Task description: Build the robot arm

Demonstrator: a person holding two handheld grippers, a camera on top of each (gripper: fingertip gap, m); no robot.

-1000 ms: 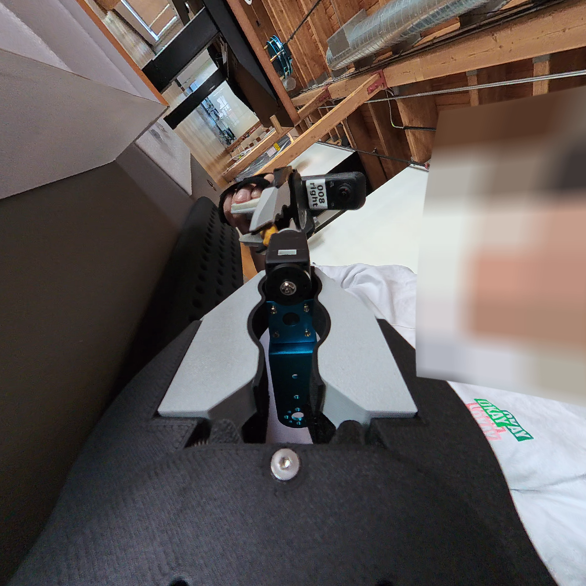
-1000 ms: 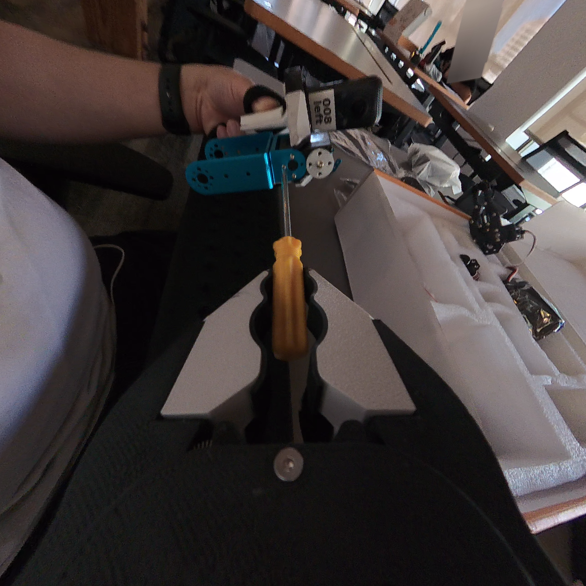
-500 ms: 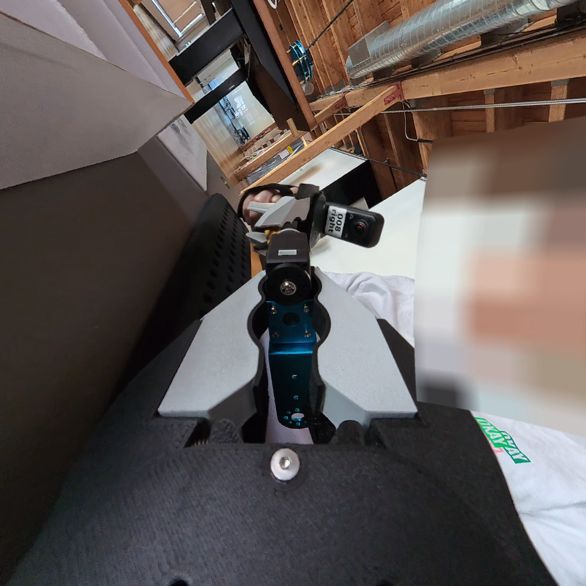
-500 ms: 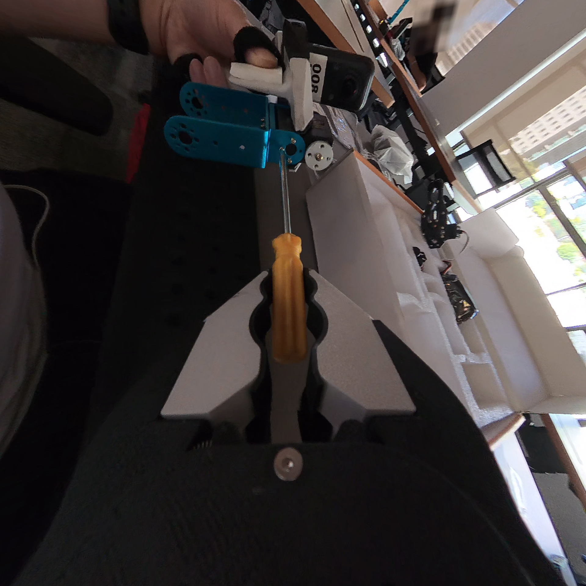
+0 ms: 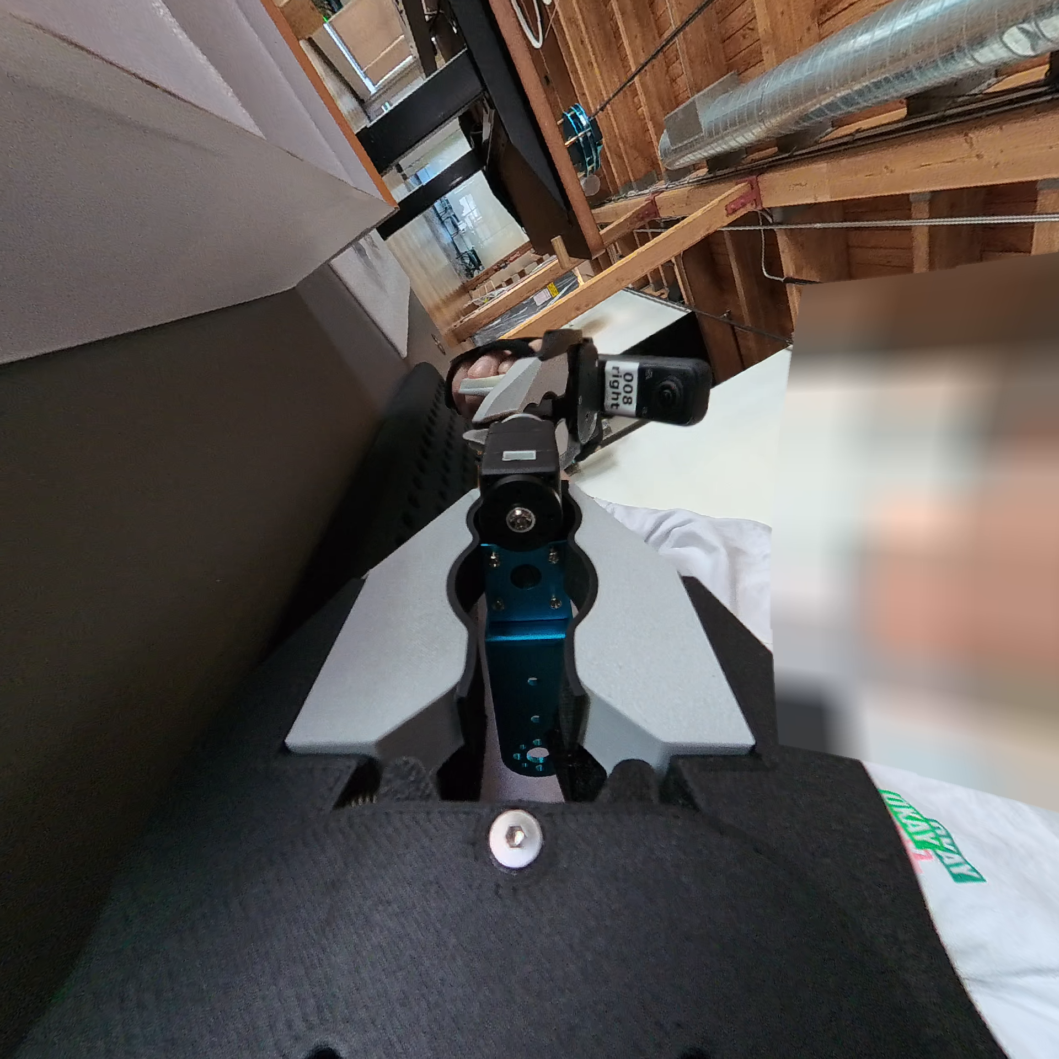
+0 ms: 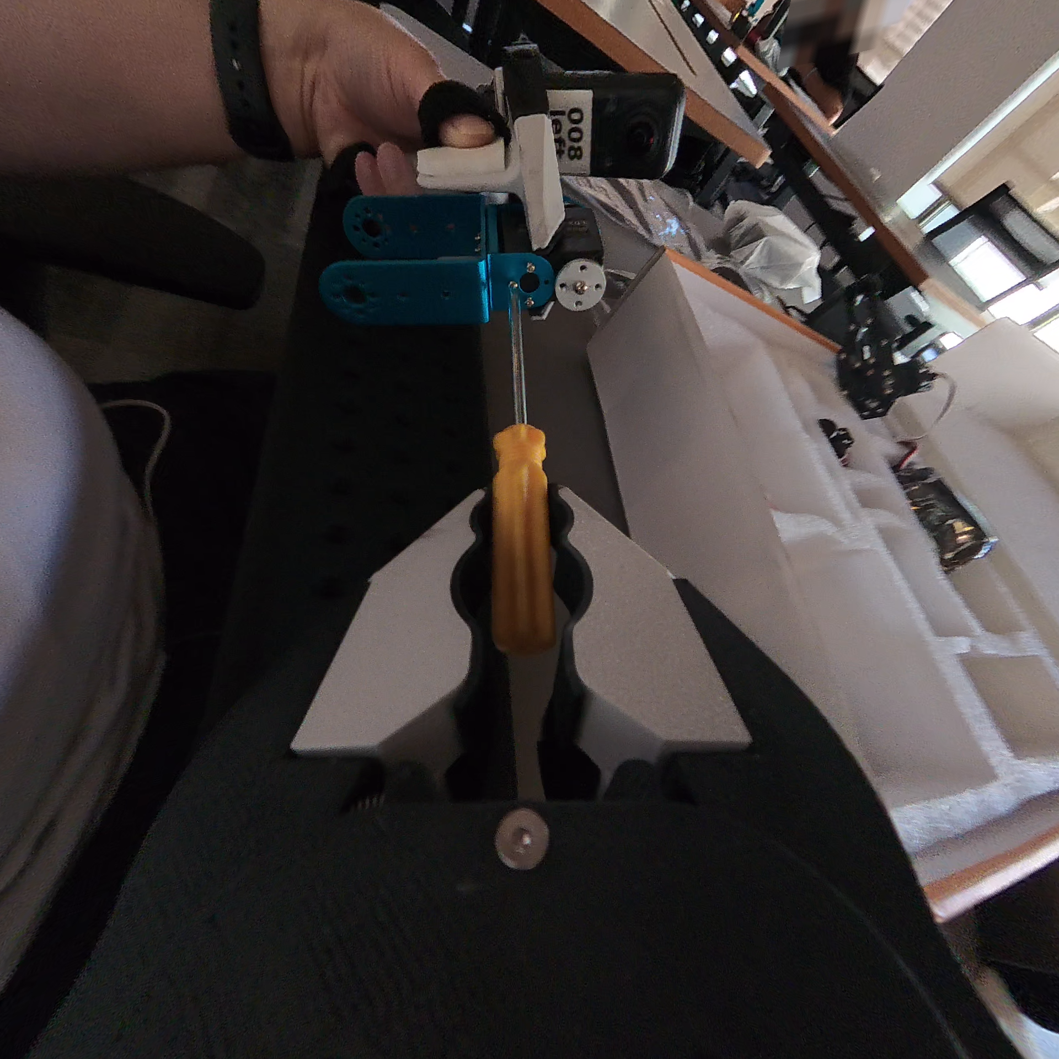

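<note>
My left gripper (image 5: 518, 516) is shut on a blue metal bracket (image 5: 526, 647) with a black servo (image 5: 518, 475) at its front end, held in the air. My right gripper (image 6: 521, 504) is shut on a yellow-handled screwdriver (image 6: 520, 550). Its steel shaft (image 6: 518, 367) reaches forward and its tip sits on a screw of the blue bracket (image 6: 418, 298), next to a silver servo horn (image 6: 580, 285). The left gripper shows in the right wrist view (image 6: 533, 172), held by a person's hand. The right gripper shows in the left wrist view (image 5: 533, 389), just behind the servo.
A black perforated board (image 6: 367, 458) lies under the tools. A white foam tray (image 6: 802, 516) with small black parts stands to the right in the right wrist view. A person in a white shirt (image 5: 1003, 917) sits close. A grey wall (image 5: 143, 516) fills the left. The tips of one gripper are about 8 cm away from the tips of the other.
The right gripper has rolled about the screwdriver's axis, one way and back, with the tip staying on the bracket's screw. The left gripper has held the bracket nearly still.
</note>
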